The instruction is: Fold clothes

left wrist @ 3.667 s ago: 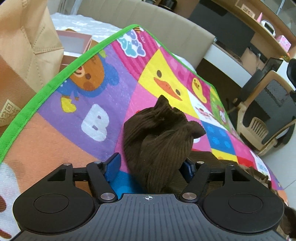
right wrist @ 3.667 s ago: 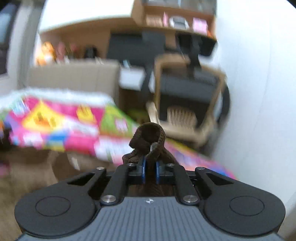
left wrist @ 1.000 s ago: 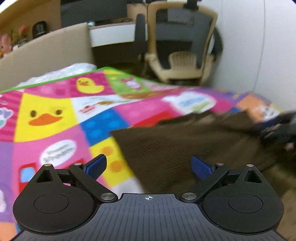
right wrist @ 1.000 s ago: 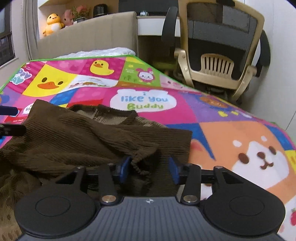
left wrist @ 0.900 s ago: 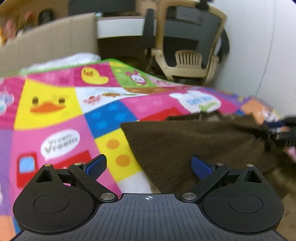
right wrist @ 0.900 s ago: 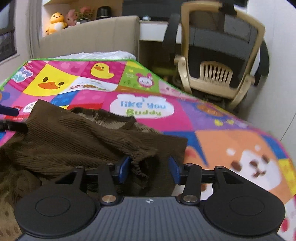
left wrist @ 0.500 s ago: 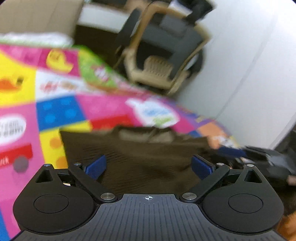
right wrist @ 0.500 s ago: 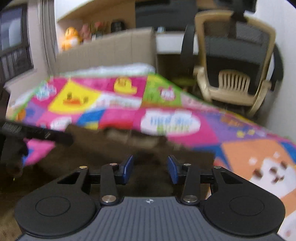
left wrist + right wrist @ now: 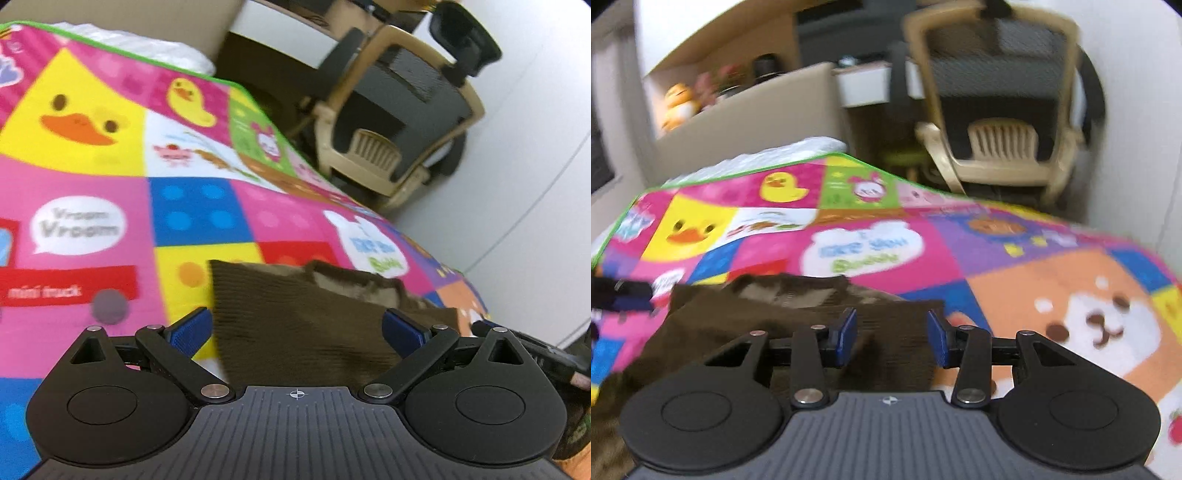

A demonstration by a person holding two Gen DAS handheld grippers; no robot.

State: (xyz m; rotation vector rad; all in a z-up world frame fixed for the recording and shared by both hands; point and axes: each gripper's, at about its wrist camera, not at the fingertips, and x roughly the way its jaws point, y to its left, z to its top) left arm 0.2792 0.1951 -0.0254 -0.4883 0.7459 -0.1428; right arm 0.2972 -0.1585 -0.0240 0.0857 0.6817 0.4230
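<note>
While both claws gape — left claw (image 9: 295, 328), right claw (image 9: 892, 338) — neither holds the sweater (image 9: 295, 332).

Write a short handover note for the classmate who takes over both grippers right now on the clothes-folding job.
Left gripper: open, holding nothing, over the brown corduroy garment.
Right gripper: open, holding nothing, over the same garment's other side.
The garment lies spread on the colourful play mat, neckline towards the chair.
Done: garment laid out.
Left: no fold is visible; pick an edge and begin folding.

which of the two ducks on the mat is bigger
The duck face on the yellow square is bigger; the small full-body duckling sits on the pink square beside it, nearer the mat's green edge.
</note>
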